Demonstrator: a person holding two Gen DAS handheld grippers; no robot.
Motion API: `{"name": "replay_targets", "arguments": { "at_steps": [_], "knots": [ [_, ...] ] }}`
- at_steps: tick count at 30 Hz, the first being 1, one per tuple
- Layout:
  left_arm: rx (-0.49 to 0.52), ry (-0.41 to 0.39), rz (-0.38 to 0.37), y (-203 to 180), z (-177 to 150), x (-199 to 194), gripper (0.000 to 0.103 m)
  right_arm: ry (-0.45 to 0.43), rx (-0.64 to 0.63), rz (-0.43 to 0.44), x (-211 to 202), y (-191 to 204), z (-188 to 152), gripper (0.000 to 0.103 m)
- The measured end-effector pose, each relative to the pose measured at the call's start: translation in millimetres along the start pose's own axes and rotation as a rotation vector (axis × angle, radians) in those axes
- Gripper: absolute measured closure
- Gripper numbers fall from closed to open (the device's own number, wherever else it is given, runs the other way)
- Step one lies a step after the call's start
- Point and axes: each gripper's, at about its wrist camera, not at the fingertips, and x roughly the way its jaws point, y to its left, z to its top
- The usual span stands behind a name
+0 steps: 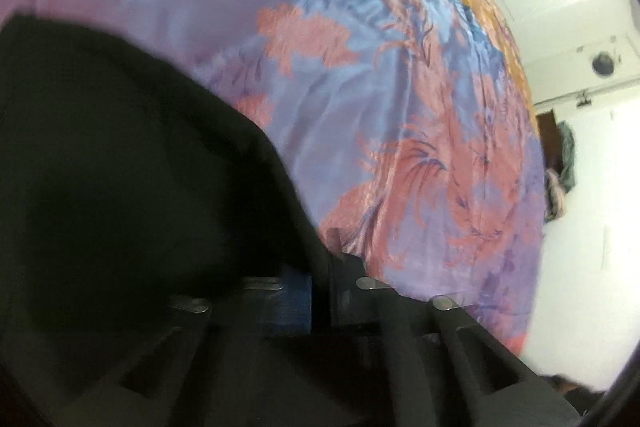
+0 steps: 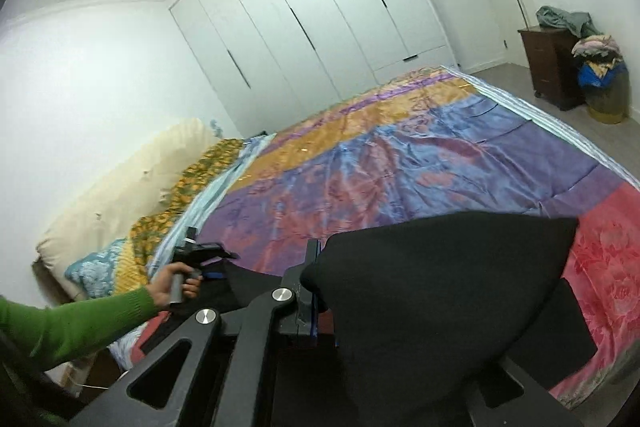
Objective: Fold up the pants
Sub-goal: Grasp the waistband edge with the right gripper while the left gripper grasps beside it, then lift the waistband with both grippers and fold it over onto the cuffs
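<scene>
Bedroom setting: a bed (image 2: 400,155) with a satin spread in purple, blue, orange and red is filling the middle of the right wrist view, with white wardrobes (image 2: 304,23) along the upper centre and a dark cabinet (image 2: 552,67) piled with clothes at upper right.

Black pants (image 2: 432,291) are hanging over the near edge of the bed, occupying the lower centre and lower right of the right wrist view and the whole left half of the left wrist view.

The right gripper (image 2: 316,291) is pinching the pants, with cloth draping away from its fingers to the right of the frame. The left gripper (image 2: 212,267) is appearing at lower left of the right wrist view, held by a hand (image 2: 176,285) in a green sleeve. It is also pinching the pants; in its own view the left gripper (image 1: 320,287) is pressed together on black cloth at bottom centre.

Judgement: the garment is being held between the two grippers, its held edge running roughly left to right across the lower frame, while the free cloth is lying toward the right gripper's side. The coming fold is likely depending on carrying that held edge forward over the bed, both grippers moving together. Uneven travel is risking a skewed fold.
</scene>
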Motion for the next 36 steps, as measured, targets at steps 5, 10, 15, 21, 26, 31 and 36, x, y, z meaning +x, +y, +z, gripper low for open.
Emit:
{"name": "replay_targets", "arguments": {
  "at_steps": [5,10,15,21,26,31,36],
  "knots": [
    [0.087,-0.316,-0.124,-14.8,-30.1,-144.2,0.098,0.008,0.034,-0.039,24.7,-33.6,16.6,0.098],
    [0.15,-0.512,-0.136,25.1,-141.6,-255.2,0.095,0.056,0.124,0.019,43.3,-64.0,32.4,0.098],
    [0.091,-0.284,0.035,89.7,-251.7,-158.9,0.095,0.326,0.142,-0.186,62.2,-109.3,-22.7,0.097],
    [0.03,-0.205,0.002,110.5,-264.4,-124.7,0.095,0.537,0.263,-0.282,79.4,-175.6,-91.2,0.094],
    [0.046,-0.207,-0.006,103.2,-262.7,-121.5,0.094,0.418,0.367,-0.253,46.5,-195.9,-78.8,0.054],
    [0.027,-0.213,-0.03,109.3,-259.1,-122.3,0.094,0.337,0.522,-0.249,35.7,-226.7,-74.4,0.074],
    [0.137,-0.235,0.016,94.3,-272.5,-131.3,0.097,0.356,0.256,-0.369,26.2,-190.0,-55.3,0.099]
  ]
}}
